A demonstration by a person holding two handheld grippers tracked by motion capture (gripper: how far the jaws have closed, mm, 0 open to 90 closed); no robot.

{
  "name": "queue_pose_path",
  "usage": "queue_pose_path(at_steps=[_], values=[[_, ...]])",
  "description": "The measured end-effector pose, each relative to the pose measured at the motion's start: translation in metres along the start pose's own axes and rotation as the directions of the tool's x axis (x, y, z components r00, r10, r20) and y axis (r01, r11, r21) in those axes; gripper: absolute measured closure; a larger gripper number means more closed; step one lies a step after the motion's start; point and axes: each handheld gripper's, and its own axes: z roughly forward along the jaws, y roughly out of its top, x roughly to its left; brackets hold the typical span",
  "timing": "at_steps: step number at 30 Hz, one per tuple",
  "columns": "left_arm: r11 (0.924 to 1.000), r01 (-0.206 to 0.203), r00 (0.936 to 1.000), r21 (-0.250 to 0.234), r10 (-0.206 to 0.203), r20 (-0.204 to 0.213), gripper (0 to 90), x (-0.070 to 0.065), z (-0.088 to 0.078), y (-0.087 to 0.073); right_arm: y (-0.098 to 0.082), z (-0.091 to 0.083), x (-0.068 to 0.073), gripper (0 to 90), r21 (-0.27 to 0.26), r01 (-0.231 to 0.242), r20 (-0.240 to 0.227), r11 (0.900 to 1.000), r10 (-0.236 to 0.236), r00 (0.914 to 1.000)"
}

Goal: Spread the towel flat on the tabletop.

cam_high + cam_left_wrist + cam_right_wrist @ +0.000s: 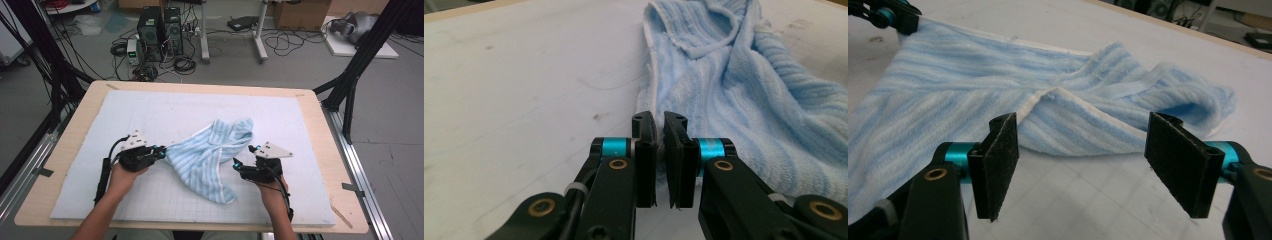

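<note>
A light blue striped towel (210,155) lies crumpled in the middle of the pale blue mat (150,115). My left gripper (161,151) is at the towel's left corner, and in the left gripper view its jaws (659,122) stand almost together, pinching the towel's white-hemmed edge (734,90). My right gripper (243,156) sits just right of the towel, a little short of its folded edge. In the right gripper view it (1083,135) is open, with bare mat between the pads and the towel (998,90) beyond them. The left gripper (893,15) shows at that view's top left, on the corner.
The mat covers a wooden table (325,150) with bare margins all round. Behind the table, computer towers (160,30) and cables lie on the floor. Black frame posts (355,75) stand at both sides.
</note>
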Motion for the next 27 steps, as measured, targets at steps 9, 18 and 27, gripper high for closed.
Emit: queue_pose_path(at_steps=[9,18,27], values=[[0.9976,0.039,0.9982,-0.058,-0.041,-0.043,83.1,0.014,-0.042,-0.019,0.018,0.044,0.029,35.7,0.054,0.047,-0.127,0.997,-0.039,0.9912],[0.9977,0.042,0.999,-0.054,-0.042,-0.014,82.9,0.008,-0.042,-0.025,0.023,0.096,0.058,58.6,0.118,0.058,-0.203,0.991,-0.034,0.9787],[0.9971,0.041,0.9986,-0.064,-0.039,0.037,82.9,-0.002,-0.044,-0.028,0.021,0.083,0.046,87.8,0.093,0.043,-0.217,0.995,-0.022,0.976]])
